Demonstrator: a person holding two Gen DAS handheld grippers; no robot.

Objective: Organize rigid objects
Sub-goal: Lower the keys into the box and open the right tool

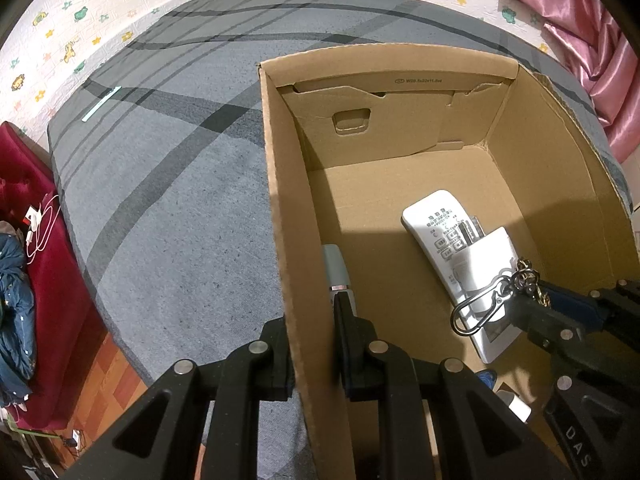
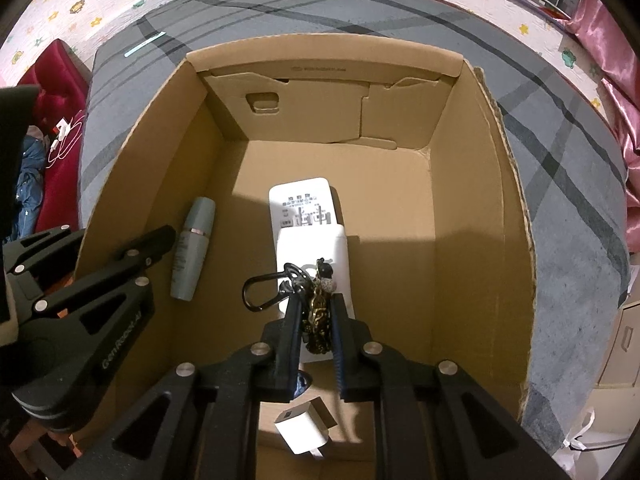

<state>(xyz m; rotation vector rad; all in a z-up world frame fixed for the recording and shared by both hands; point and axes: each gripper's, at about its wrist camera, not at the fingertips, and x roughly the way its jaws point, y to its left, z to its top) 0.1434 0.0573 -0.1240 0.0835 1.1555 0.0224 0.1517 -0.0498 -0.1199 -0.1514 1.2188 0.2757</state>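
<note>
An open cardboard box (image 2: 508,184) stands on a grey patterned bed. My left gripper (image 1: 312,344) is shut on the box's left wall (image 1: 288,240), one finger inside and one outside. My right gripper (image 2: 316,320) hangs inside the box, shut on a key ring (image 2: 318,312) with a carabiner (image 2: 260,290) and a dark charm. In the left wrist view the right gripper (image 1: 520,308) shows at the right with the carabiner (image 1: 476,312). On the box floor lie a white remote in a holder (image 2: 304,216), a pale green bottle (image 2: 194,240) and a white charger plug (image 2: 302,430).
The grey bedspread (image 1: 168,200) spreads out left of the box. A red sofa with clothes and white cables (image 1: 44,240) stands at the far left. Pink curtains (image 1: 580,40) hang at the right. The far half of the box floor (image 2: 380,184) is bare.
</note>
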